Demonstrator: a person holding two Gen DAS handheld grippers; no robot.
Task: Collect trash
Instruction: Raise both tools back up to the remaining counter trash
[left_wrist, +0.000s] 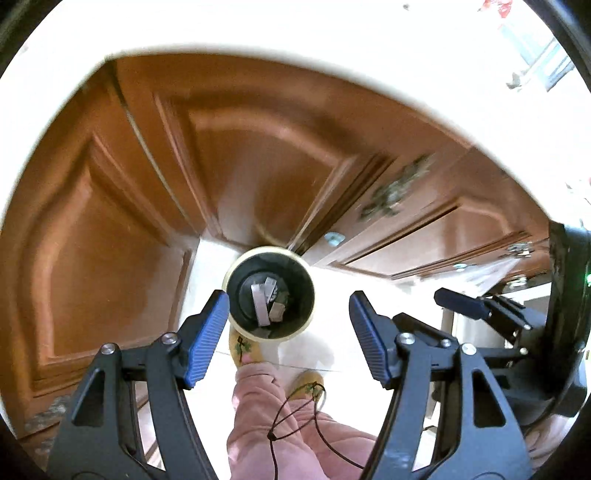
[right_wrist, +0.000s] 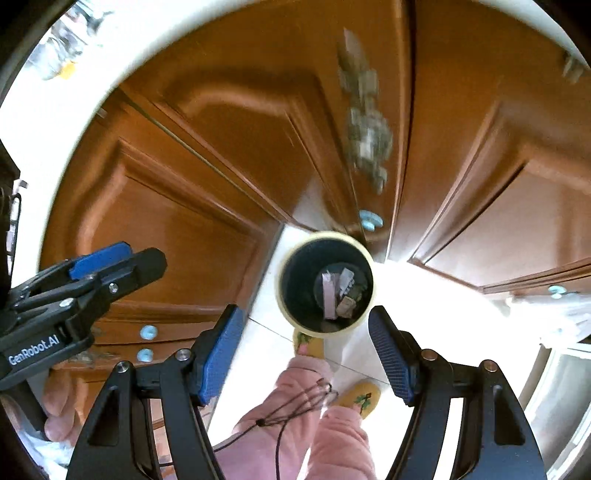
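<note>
Left wrist view: our left gripper (left_wrist: 288, 332) and right gripper (right_wrist: 306, 354) hang with jaws apart, empty, above the bin (left_wrist: 270, 292) on the floor (left_wrist: 332, 332); scraps (left_wrist: 266, 301) already inside, so collecting seems largely done.

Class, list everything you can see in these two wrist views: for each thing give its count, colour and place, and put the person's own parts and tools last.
Trash bin: one, cream outside with a dark inside, standing on the floor by the cabinets.
Trash pieces: several, grey and pale, lying at the bottom of the bin.
Cabinet doors: several, brown wood, behind and beside the bin.
Cabinet knobs: several, light blue, on the doors.
Floor: one, white tile, under the bin.
Slippers: two, yellow with a green pattern, just below the bin.
Trousers: pink, bottom centre.
Left gripper: one, black with blue pads, open, empty, above the bin.
Right gripper: one, same colours, open, empty, above the bin.
</note>
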